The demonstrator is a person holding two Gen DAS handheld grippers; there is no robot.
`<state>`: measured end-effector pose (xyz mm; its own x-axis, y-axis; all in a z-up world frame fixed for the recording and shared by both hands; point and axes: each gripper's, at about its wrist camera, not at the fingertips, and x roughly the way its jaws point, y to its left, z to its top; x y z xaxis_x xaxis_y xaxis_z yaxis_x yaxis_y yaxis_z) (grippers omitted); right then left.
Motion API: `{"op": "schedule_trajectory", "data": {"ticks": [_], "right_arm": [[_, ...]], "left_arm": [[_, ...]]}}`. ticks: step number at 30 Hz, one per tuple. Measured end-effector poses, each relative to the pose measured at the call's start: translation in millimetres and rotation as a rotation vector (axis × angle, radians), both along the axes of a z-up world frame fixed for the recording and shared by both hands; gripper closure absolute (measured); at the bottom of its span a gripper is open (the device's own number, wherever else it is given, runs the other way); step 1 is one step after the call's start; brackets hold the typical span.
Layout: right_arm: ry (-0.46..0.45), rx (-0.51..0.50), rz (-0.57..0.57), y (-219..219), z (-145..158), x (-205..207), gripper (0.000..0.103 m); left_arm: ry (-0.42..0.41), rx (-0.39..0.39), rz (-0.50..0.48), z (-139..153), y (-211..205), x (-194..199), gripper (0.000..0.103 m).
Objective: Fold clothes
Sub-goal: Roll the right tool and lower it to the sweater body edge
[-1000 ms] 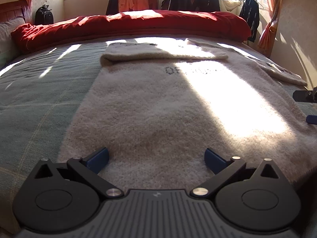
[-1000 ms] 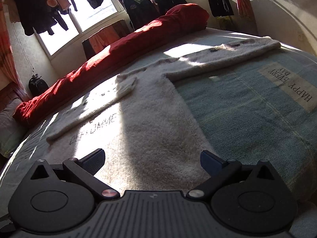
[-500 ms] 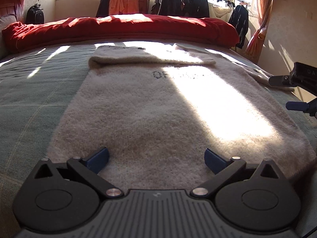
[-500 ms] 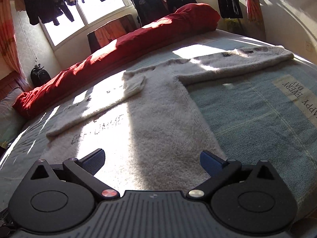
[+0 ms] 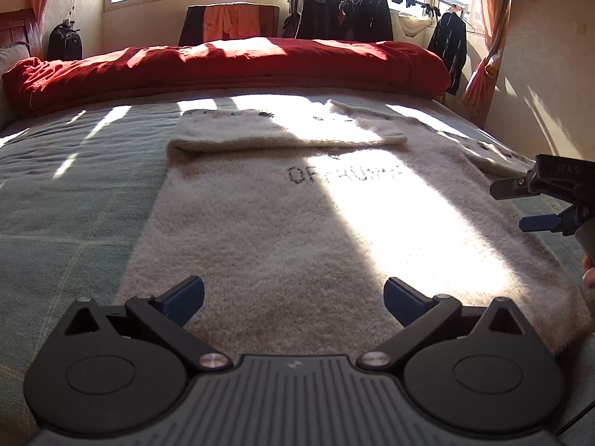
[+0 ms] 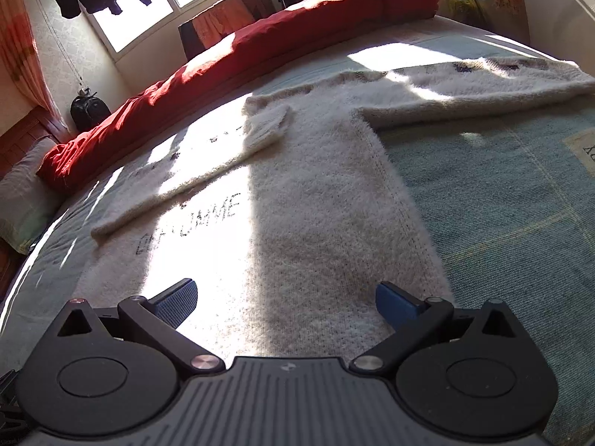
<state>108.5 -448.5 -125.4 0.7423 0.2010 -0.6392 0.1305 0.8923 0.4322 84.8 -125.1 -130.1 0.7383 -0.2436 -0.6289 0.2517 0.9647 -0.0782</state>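
I hold my left gripper [image 5: 293, 293] and right gripper [image 6: 286, 299] spread wide and empty over the hem of a fuzzy cream sweater [image 5: 297, 230] lying flat mid-bed, one sleeve [image 5: 282, 135] already folded across its chest, so next I judge the outstretched sleeve [image 6: 476, 85] near the bed's right edge needs folding in.

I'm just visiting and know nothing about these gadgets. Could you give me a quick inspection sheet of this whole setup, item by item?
Surface: bed with a blue-green cover, sunlit in patches.
Job's things: cream sweater lying flat; one sleeve folded across the chest, the other sleeve stretched out to the side.
Clutter: red duvet bunched along the far edge.
Grippers: left gripper open, over the hem, holding nothing; right gripper open, over the hem, holding nothing.
Cables: nothing seen.
Surroundings: windows, orange curtains, dark jackets on a rack, a black backpack by the wall.
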Motion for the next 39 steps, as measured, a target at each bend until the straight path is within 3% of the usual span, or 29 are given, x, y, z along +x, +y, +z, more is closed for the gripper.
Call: {"op": "schedule_trajectory", "data": {"ticks": [6,10,14,17,19,22,27,35,39], "right_arm": [[-0.044,0.067,-0.068,-79.2,32.1,20.3,0.000],[-0.077,0.105,-0.150,-147.6,45.3,51.7,0.000],[-0.098,0.184,-0.215,-205.4,42.5,90.5,0.000],[-0.062,0.287,-0.260,-241.7,28.1,123.9,0.000],[-0.056,0.358,-0.254,-251.4,18.7,143.3,0.000],[-0.026,0.501,-0.112,-244.2,0.7,177.1,0.000],[0.067,0.379,-0.002,-217.7,-22.6,198.5,0.000],[0.013,0.265,-0.323,-305.5,-29.8,138.3,0.000],[-0.031,0.274,-0.462,-342.0,-24.5,107.0,0.000]], "left_arm": [[0.062,-0.007,-0.132,9.0,-30.6,24.8,0.001],[0.100,-0.021,-0.146,4.1,-49.5,39.8,0.001],[0.133,0.026,-0.154,-8.5,-66.6,46.9,0.001],[0.146,0.040,-0.166,-14.4,-74.8,46.7,0.001],[0.140,0.047,-0.173,-13.8,-79.4,46.1,0.001],[0.156,0.026,-0.193,-10.3,-83.6,51.0,0.001],[0.173,0.023,-0.206,-8.9,-93.4,63.0,0.001],[0.172,0.029,-0.190,-16.3,-104.8,68.9,0.001],[0.159,0.060,-0.193,-17.7,-110.8,66.4,0.001]]}}
